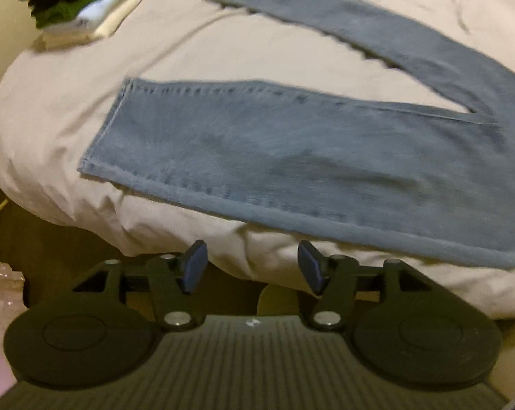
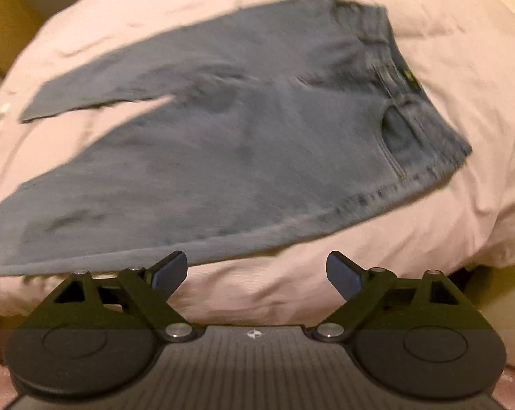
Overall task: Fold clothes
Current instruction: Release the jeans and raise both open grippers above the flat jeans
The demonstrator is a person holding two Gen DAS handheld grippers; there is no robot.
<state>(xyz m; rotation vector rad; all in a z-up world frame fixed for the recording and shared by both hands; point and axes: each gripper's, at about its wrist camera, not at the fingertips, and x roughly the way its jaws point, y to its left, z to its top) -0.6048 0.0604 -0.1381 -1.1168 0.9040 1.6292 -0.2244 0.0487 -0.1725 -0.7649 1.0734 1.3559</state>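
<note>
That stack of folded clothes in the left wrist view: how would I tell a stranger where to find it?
Start at the wide bed covered in a pale beige sheet, where faded blue denim jeans lie spread flat. Look past the leg hems to the far left corner: the small stack of folded clothes sits there. Unlike the jeans, it is neatly layered, black and green over white.

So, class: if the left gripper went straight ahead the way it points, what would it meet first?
Probably the bed edge, then the near jeans leg. The left gripper is open and empty; depth is unclear.
</note>
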